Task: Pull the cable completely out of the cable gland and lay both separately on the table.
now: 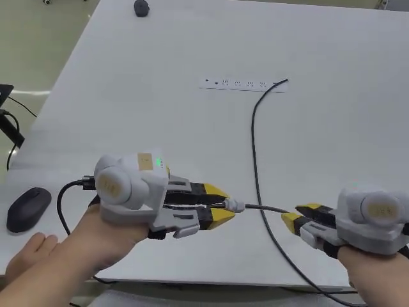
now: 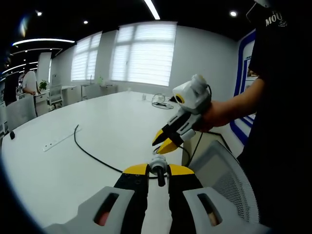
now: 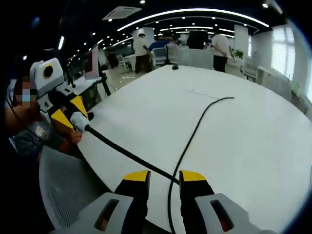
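Observation:
My left gripper (image 1: 225,206) (image 2: 158,170) is shut on a small grey cable gland (image 1: 234,206) (image 2: 157,165), held just above the table's near edge. A black cable (image 1: 271,209) (image 3: 122,152) runs from the gland straight to my right gripper (image 1: 295,214) (image 3: 165,176). That gripper is open, and the cable lies in the gap between its yellow-tipped jaws. In the right gripper view the gland (image 3: 78,120) sticks out of the left gripper (image 3: 68,114) at the left. The right gripper (image 2: 163,142) faces the left gripper view from a short way off.
A long black cable (image 1: 253,137) lies across the white table (image 1: 160,96) from a white power strip (image 1: 243,84) to the front right edge. A dark mouse (image 1: 27,208) sits at the left edge and a small dark object (image 1: 141,7) far back. A mesh chair (image 3: 63,190) stands below.

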A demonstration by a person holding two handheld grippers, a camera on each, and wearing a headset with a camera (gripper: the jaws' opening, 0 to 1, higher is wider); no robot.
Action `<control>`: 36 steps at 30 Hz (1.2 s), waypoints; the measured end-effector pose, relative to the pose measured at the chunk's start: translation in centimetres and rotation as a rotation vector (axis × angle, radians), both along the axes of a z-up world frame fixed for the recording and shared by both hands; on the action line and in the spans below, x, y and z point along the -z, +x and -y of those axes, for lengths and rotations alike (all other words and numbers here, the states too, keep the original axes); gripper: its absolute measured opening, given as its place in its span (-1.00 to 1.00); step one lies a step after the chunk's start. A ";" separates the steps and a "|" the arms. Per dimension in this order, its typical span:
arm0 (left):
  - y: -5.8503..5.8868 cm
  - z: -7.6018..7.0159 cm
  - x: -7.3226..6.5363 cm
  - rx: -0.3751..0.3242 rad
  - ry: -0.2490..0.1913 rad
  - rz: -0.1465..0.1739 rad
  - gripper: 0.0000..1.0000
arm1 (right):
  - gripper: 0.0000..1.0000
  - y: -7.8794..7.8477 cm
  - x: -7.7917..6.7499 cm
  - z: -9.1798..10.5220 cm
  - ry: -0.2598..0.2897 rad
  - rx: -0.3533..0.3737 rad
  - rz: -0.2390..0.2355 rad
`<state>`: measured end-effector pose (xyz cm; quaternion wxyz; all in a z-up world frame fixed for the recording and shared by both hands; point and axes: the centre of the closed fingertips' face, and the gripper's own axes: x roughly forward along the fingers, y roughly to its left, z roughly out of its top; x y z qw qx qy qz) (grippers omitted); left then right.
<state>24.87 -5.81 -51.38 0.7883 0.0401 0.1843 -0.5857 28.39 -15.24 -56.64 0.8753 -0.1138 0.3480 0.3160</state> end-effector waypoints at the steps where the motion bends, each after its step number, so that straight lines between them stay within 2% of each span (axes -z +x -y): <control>1: 0.1 0.0 0.1 -0.001 0.002 -0.001 -0.71 | -0.54 0.1 -1.2 -1.1 -0.020 -0.076 0.055; 2: 0.1 -0.1 0.1 0.000 0.003 0.000 -0.71 | -0.51 0.1 -1.9 -1.8 -0.036 -0.116 0.085; 3: 0.2 -0.1 0.2 -0.001 0.006 -0.002 -0.71 | -0.46 0.1 -2.7 -2.7 -0.076 -0.178 0.136; 6: 0.2 0.0 0.1 0.001 0.005 -0.001 -0.71 | -0.43 -0.7 -3.7 -5.1 -0.134 -0.307 0.206; 8: 0.2 0.0 0.1 -0.001 0.006 0.000 -0.71 | -0.46 -1.1 -3.5 -6.1 -0.182 -0.372 0.235; 9: 0.3 0.0 0.1 -0.001 0.006 0.000 -0.71 | -0.50 -1.4 -3.2 -6.4 -0.196 -0.394 0.232; 13: 0.1 0.1 0.0 0.000 0.002 -0.002 -0.71 | -0.54 -1.8 -2.4 -7.3 -0.203 -0.435 0.228; 19: 0.0 0.1 0.0 0.002 0.002 -0.002 -0.71 | -0.75 -2.1 -2.6 -8.2 -0.197 -0.480 0.255; 25: -0.1 0.1 0.0 0.007 0.002 -0.003 -0.70 | -0.93 -2.5 -2.6 -8.4 -0.191 -0.493 0.252; 27: -0.1 0.1 0.0 0.009 0.001 -0.003 -0.70 | -0.94 -2.6 -2.6 -8.5 -0.196 -0.498 0.260; 36: -0.3 0.2 -0.1 0.013 -0.001 0.001 -0.70 | -0.99 -2.9 -2.5 -8.2 -0.180 -0.485 0.243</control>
